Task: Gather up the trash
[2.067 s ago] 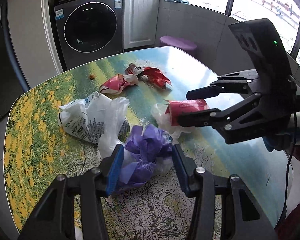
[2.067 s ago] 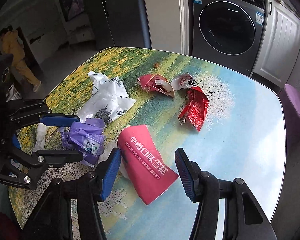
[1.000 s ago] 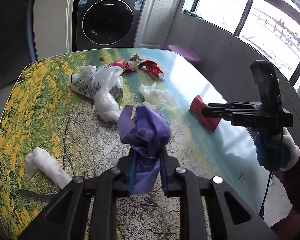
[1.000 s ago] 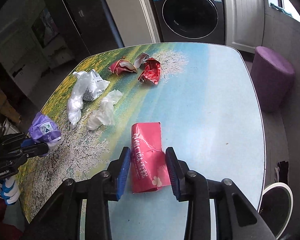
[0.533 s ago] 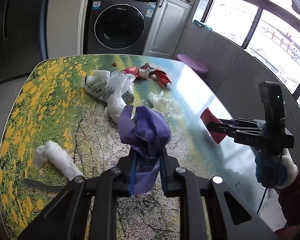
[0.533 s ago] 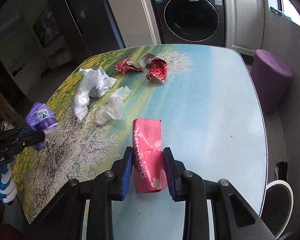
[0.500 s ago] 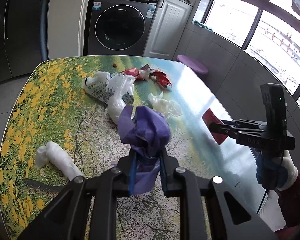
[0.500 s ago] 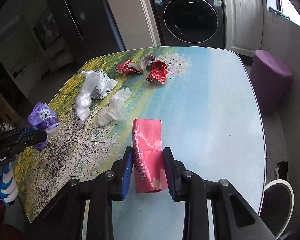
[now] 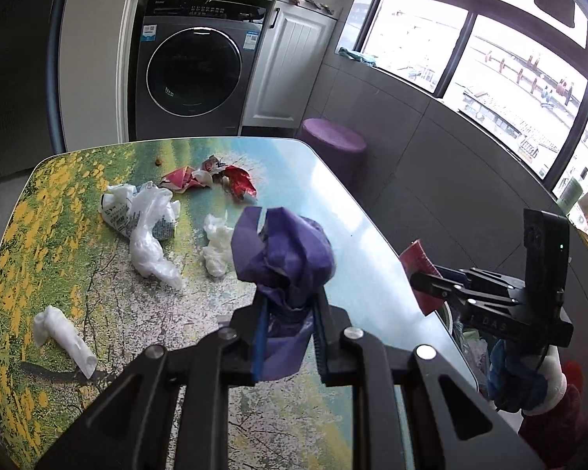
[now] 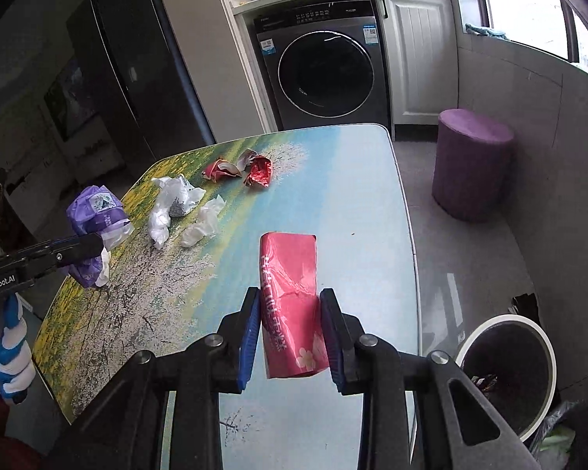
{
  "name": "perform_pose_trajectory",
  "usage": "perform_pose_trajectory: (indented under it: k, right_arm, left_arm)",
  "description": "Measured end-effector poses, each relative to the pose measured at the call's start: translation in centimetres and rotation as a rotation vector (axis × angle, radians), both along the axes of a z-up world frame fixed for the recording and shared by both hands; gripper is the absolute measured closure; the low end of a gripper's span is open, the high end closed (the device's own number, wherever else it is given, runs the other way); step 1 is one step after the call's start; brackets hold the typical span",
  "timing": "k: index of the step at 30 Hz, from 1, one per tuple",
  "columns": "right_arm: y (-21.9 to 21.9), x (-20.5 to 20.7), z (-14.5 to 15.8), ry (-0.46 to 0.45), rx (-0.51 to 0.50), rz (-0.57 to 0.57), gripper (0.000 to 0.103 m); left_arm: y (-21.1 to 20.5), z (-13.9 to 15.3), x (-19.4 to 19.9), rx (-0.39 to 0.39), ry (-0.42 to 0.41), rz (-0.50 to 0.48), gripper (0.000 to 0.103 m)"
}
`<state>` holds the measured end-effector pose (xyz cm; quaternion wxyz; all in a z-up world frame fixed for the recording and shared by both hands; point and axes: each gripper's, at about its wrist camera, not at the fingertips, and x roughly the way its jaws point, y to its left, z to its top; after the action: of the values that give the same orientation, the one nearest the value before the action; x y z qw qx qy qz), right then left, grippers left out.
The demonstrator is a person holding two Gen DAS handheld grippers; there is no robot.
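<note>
My left gripper (image 9: 288, 335) is shut on a crumpled purple bag (image 9: 282, 250) and holds it above the table; the bag also shows in the right wrist view (image 10: 94, 211). My right gripper (image 10: 290, 337) is shut on a red wrapper (image 10: 290, 297), held above the table's right edge; it shows in the left wrist view (image 9: 419, 270) too. On the table lie a printed white bag (image 9: 145, 215), a white crumpled tissue (image 9: 215, 246), a rolled white tissue (image 9: 64, 337) and red wrappers (image 9: 211, 180). A white-rimmed trash bin (image 10: 509, 368) stands on the floor at lower right.
The table (image 9: 352, 227) has a landscape print. A washing machine (image 9: 194, 74) and white cabinet (image 9: 290, 66) stand behind it. A purple stool (image 10: 472, 164) stands on the floor to the right, beyond the bin.
Both grippers have lifted higher and drawn back with their loads. The right gripper has moved right, bringing the bin further into view.
</note>
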<state>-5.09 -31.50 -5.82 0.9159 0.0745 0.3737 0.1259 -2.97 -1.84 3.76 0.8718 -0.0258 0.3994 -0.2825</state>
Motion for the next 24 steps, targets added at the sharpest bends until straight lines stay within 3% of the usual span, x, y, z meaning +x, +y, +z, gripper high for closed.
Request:
perform_pose_trajectory:
  k: [13, 17, 24]
  right_arm:
    - [-12.8, -4.5, -0.6, -0.015, 0.022, -0.325, 0.074]
    - [-17.9, -5.6, -2.1, 0.015, 0.065, -0.436, 0.074]
    - [-25.2, -5.5, -8.1, 0.146, 0.166, -0.579, 0.07]
  left_arm:
    - [-18.4, 2.0, -0.5, 0.044, -0.012, -0.32, 0.085]
    - [-25.3, 0.7, -0.7, 0.089, 0.017, -0.412, 0.084]
    - [-35.9, -4.3, 0.1, 0.14, 0.143, -0.516, 0.083]
